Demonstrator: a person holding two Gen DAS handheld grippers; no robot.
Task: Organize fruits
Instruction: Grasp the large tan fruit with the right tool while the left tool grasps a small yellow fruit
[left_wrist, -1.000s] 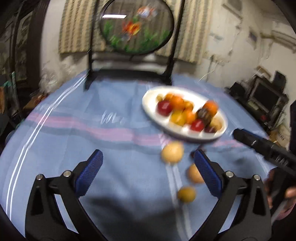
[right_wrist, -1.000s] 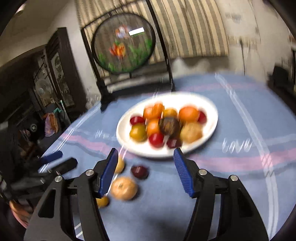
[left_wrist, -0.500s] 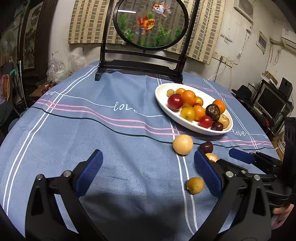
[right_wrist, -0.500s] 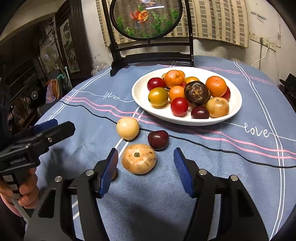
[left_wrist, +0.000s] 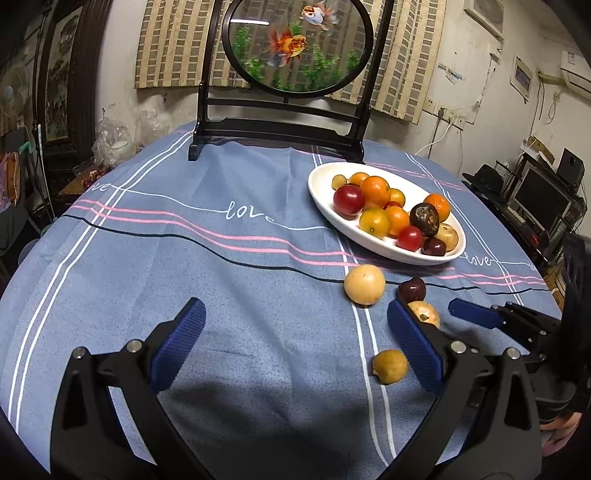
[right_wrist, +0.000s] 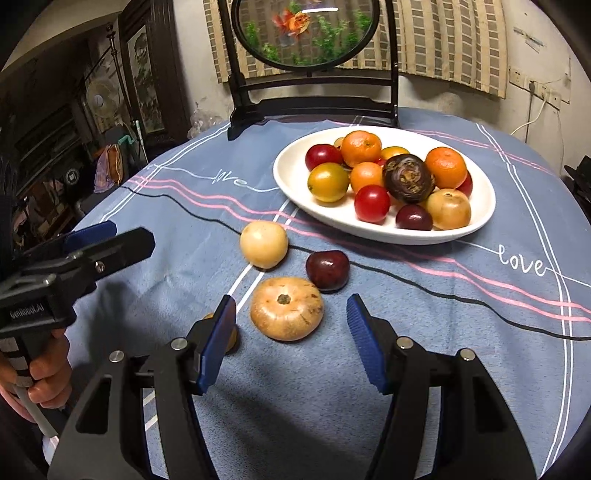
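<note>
A white oval plate (right_wrist: 291, 184) holds several fruits; it also shows in the left wrist view (left_wrist: 325, 195). On the blue cloth in front of it lie a pale round fruit (right_wrist: 263, 243), a dark red plum (right_wrist: 327, 270), a flat tan fruit (right_wrist: 286, 308) and a small yellow fruit (left_wrist: 389, 366), half hidden behind my right finger. My right gripper (right_wrist: 291, 341) is open, just short of the flat tan fruit. My left gripper (left_wrist: 295, 345) is open and empty over bare cloth, left of the loose fruits.
A black stand with a round goldfish panel (left_wrist: 295, 48) rises at the table's far edge. The round table's blue cloth (left_wrist: 166, 258) falls away at left and right. Furniture and monitors (left_wrist: 539, 192) crowd the room's right side.
Both grippers have moved closer to the loose fruits. The right gripper has come down toward the flat tan fruit. Both stay open.
</note>
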